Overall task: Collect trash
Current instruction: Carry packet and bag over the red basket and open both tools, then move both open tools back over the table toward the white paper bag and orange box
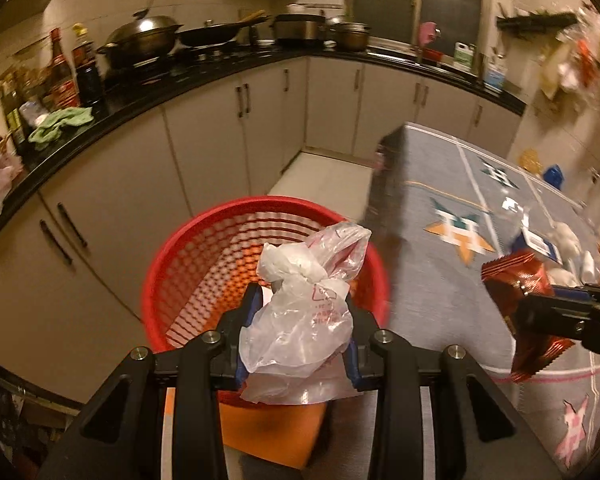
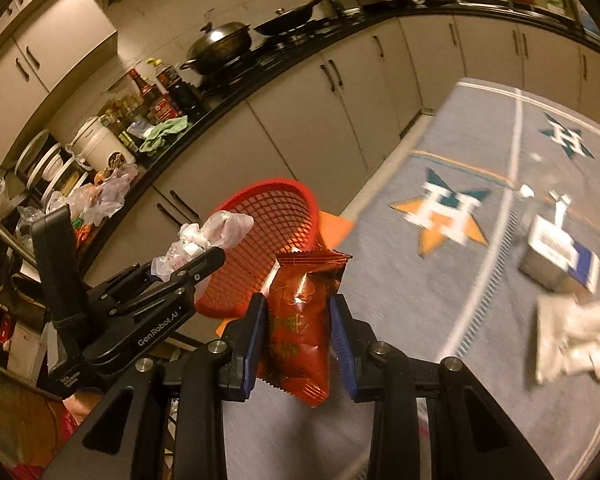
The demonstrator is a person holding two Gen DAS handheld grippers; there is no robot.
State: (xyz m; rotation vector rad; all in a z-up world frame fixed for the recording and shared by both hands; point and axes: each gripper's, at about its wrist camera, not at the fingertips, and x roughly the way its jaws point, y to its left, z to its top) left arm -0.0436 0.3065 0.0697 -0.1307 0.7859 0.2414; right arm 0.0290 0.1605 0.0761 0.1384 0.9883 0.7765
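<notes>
The left gripper (image 1: 300, 320) clamps a crumpled, translucent white plastic bag (image 1: 300, 312) between its blue pads; the right gripper (image 2: 298, 336) clamps a glossy red foil snack wrapper (image 2: 304, 320) at mid-length. Both items appear light, limp and crushable; the foil looks slippery, so a pinch across its flat middle suits it, the bag at its knotted bunch. The bag hangs over the red mesh plastic basket (image 1: 204, 248), beside the grey patterned tablecloth (image 1: 432, 208), where a crumpled white paper (image 2: 572, 336) and small white-and-blue carton (image 2: 560, 256) lie.
</notes>
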